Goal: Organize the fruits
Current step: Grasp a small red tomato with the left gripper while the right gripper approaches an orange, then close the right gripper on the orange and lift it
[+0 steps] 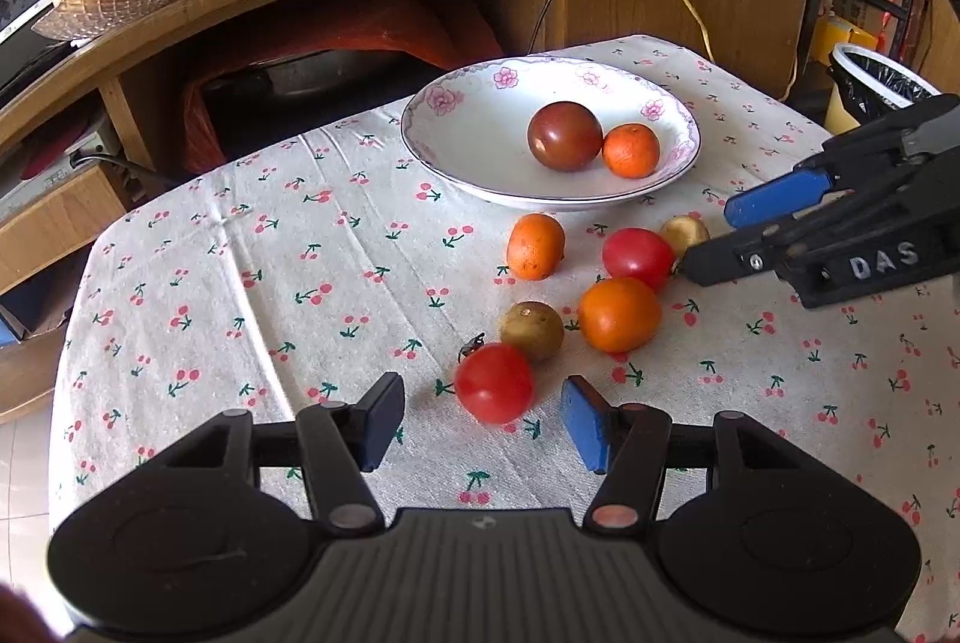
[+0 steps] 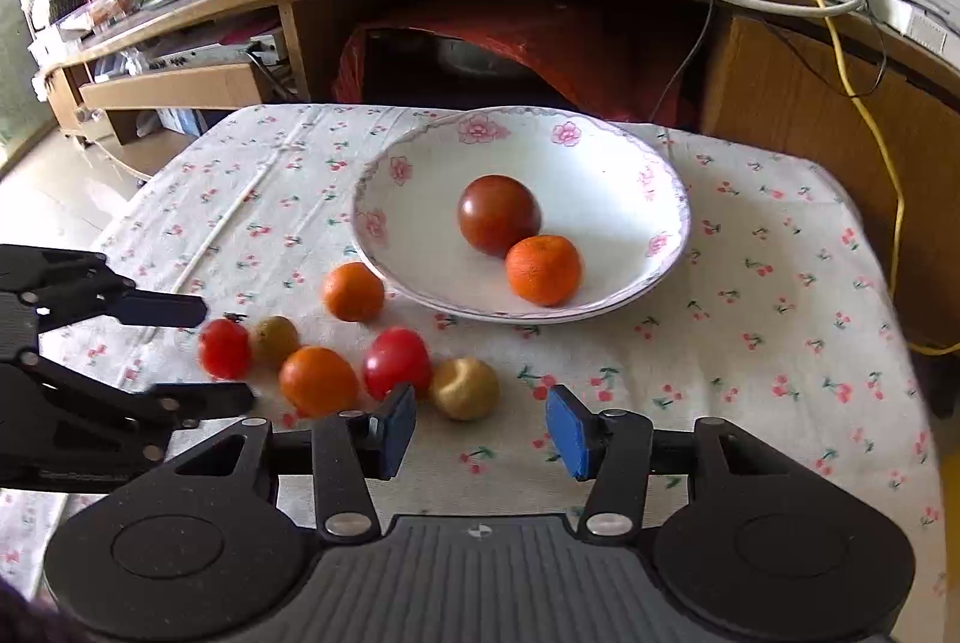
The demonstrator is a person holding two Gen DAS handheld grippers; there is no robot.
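Nearest the left gripper (image 1: 483, 424), a red tomato (image 1: 494, 382) lies on the cherry-print tablecloth (image 1: 240, 283) between the parted, empty jaws, untouched. Judged step: approach for pickup; next, close on it and carry it to the floral bowl (image 1: 456, 151), which holds two fruits. Right gripper (image 2: 480, 430), half open and empty, brackets a yellowish fruit (image 2: 465, 388).
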